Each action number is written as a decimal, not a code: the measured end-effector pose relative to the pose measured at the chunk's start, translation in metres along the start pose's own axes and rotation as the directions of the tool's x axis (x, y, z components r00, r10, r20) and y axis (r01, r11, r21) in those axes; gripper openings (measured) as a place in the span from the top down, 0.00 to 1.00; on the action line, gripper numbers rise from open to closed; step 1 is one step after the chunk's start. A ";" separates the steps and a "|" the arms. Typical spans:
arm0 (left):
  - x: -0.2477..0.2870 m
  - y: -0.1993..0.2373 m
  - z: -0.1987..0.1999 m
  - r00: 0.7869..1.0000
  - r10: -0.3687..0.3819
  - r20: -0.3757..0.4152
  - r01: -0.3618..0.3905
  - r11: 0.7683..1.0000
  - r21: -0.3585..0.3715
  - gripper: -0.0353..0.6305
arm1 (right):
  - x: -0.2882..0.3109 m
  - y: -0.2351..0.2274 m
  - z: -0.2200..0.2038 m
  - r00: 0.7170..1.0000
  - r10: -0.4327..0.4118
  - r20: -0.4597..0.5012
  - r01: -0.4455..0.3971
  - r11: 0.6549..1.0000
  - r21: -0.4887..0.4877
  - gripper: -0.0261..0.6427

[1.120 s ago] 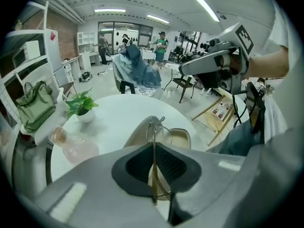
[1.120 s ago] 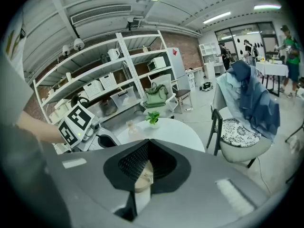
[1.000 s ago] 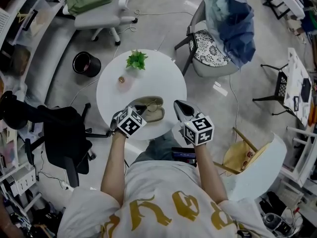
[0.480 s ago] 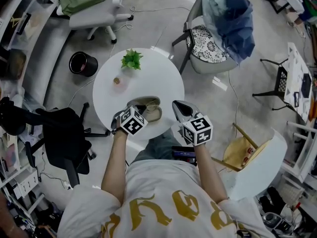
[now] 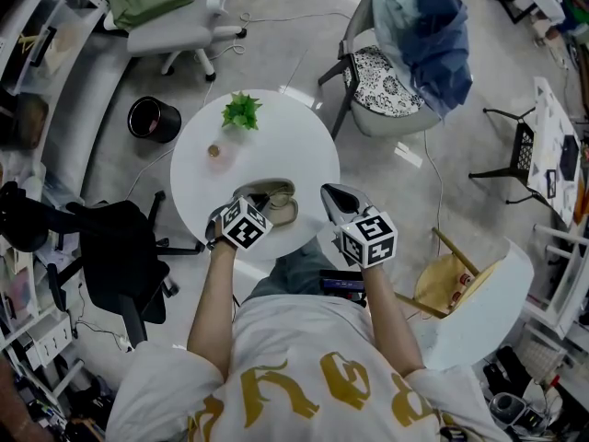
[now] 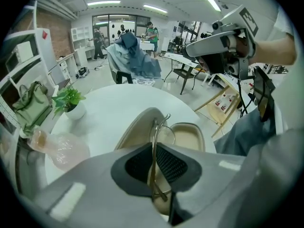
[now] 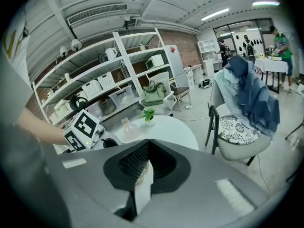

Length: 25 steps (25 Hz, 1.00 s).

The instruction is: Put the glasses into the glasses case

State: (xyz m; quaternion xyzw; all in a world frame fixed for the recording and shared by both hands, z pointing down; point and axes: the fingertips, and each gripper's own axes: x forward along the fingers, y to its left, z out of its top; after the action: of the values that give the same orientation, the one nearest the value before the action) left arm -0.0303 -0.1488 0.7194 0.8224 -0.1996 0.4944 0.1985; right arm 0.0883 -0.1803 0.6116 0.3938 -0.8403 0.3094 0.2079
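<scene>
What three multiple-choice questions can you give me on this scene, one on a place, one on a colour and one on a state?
1. Where does the potted plant stand? A on the round table; B on the floor; C on a chair.
2. What colour is the glasses case inside? A red; B beige; C blue.
3. How are the glasses? A lying on the table; B shut inside the case; C clamped in the left gripper.
Answers: A, it stands near the table's far edge; B, the open case shows beige lining; C, the jaws pinch the frame above the case.
</scene>
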 end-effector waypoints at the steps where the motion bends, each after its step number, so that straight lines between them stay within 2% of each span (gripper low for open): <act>1: 0.000 0.000 0.000 1.000 0.002 0.001 -0.002 1.000 -0.002 0.91 | -0.001 0.000 0.000 1.000 0.001 0.002 -0.001 1.000 -0.001 0.92; 10: -0.007 0.000 0.008 1.000 0.023 0.020 -0.023 1.000 -0.001 0.88 | -0.013 0.002 -0.001 1.000 -0.011 0.020 0.011 1.000 -0.007 0.92; 16: -0.025 -0.001 0.021 0.993 0.072 0.096 -0.070 0.997 -0.024 0.89 | -0.024 0.008 0.008 0.998 -0.020 0.060 0.021 1.000 -0.021 0.92; 21: -0.059 -0.004 0.042 0.965 0.093 0.244 -0.061 0.989 -0.138 0.90 | -0.038 0.020 0.018 0.993 -0.035 0.113 0.037 0.999 -0.021 0.92; 25: -0.090 -0.008 0.055 0.937 0.119 0.327 -0.061 0.981 -0.184 0.91 | -0.048 0.034 0.025 0.989 -0.025 0.143 0.032 0.999 -0.043 0.92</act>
State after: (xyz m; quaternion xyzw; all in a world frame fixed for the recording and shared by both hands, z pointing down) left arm -0.0250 -0.1591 0.6139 0.8646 -0.3098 0.3363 0.2083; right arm 0.0873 -0.1548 0.5529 0.4220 -0.8540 0.2584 0.1608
